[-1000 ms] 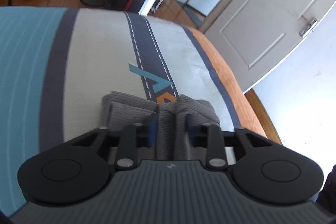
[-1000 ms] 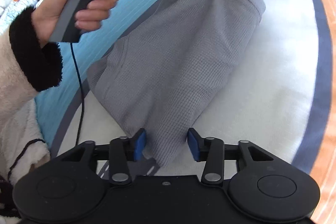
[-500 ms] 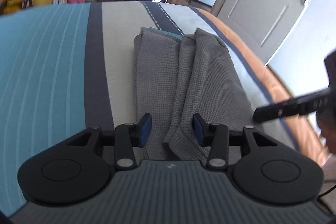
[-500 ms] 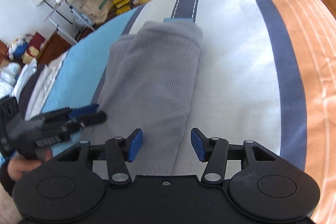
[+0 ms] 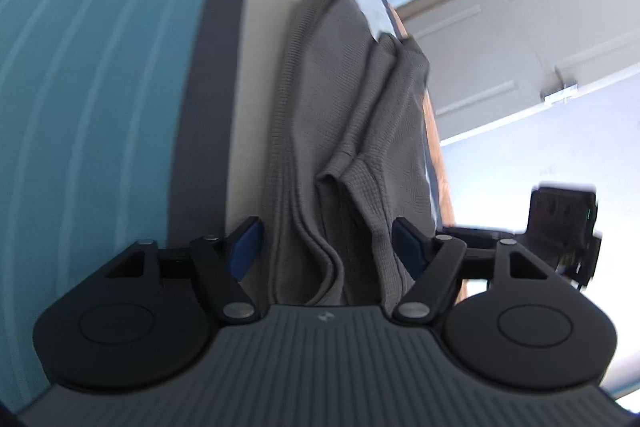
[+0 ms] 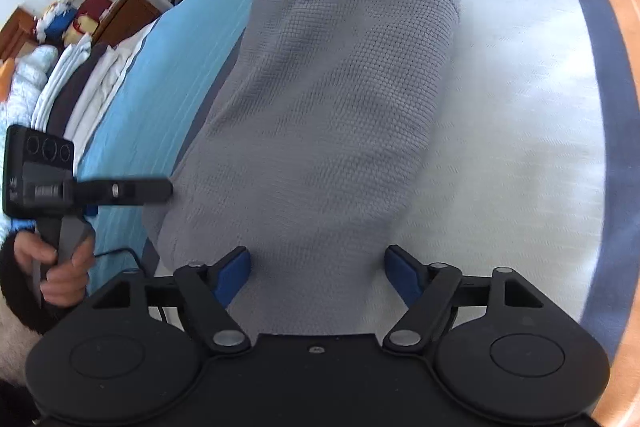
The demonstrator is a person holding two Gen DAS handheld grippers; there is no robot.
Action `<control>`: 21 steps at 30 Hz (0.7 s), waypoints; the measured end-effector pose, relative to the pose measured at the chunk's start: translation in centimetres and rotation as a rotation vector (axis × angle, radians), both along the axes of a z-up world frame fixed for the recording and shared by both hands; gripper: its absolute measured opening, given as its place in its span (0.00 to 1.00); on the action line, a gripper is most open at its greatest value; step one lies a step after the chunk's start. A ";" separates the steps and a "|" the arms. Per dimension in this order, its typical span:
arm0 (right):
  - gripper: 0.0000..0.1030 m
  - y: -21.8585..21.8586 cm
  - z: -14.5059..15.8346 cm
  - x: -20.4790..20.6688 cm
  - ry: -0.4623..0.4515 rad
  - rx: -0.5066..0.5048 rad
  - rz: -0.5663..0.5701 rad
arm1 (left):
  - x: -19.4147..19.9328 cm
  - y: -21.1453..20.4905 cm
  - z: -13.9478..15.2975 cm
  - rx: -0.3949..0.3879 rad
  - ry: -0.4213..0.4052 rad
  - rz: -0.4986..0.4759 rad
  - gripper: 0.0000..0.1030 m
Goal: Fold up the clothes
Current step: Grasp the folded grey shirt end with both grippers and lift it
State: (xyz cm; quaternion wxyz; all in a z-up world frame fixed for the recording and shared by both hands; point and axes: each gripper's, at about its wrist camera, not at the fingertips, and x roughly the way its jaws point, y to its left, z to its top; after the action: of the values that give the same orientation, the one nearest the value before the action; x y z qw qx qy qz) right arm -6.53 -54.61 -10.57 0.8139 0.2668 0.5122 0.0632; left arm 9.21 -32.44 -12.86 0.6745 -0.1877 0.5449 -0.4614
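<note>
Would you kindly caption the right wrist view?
Open right tool over folded grey garment on striped bed cover.

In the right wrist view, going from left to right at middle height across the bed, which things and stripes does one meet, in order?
Left gripper → light blue stripe → grey folded garment → white stripe → dark stripe → orange stripe.

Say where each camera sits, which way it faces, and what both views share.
Left wrist: sits on the left gripper, looking along the bed at the garment's stacked folds; its own open fingers show, with the right gripper beside.
Right wrist: sits on the right gripper, looking down at the garment; its own open fingers show, plus the left gripper and the hand holding it.
Shared: the grey garment, the striped bed, each other's gripper.
</note>
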 end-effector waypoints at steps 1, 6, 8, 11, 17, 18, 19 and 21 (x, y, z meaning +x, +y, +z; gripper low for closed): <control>0.78 0.2 -0.2 0.0 -0.007 0.011 0.000 | -0.4 -0.3 0.1 0.010 -0.028 0.005 0.57; 0.43 2.0 0.4 0.3 -0.048 -0.118 0.009 | -2.3 -2.8 1.7 0.114 -0.247 0.009 0.16; 0.34 2.2 1.1 0.1 -0.080 -0.101 -0.002 | -2.8 -3.2 3.1 0.141 -0.339 0.013 0.14; 0.32 2.4 1.9 -0.5 -0.118 0.007 -0.003 | -2.7 -2.0 4.9 0.145 -0.391 0.059 0.14; 0.40 3.9 2.5 -0.5 -0.096 0.035 0.089 | -1.1 0.1 4.6 0.241 -0.333 0.043 0.15; 0.40 3.6 2.5 -0.6 -0.087 -0.008 0.068 | -0.7 0.8 4.0 0.243 -0.294 0.053 0.16; 0.41 2.9 2.6 -0.7 -0.088 -0.017 0.040 | -0.4 1.5 3.5 0.234 -0.253 0.070 0.16; 0.44 1.0 3.1 -1.4 -0.123 0.033 -0.036 | 0.3 3.7 2.6 0.177 -0.155 0.089 0.20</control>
State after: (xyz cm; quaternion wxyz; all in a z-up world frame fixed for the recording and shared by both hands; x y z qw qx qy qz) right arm -7.92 -53.59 -7.48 0.8404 0.2850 0.4551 0.0732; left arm 9.46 -28.72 -10.21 0.7484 -0.1153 0.5210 -0.3939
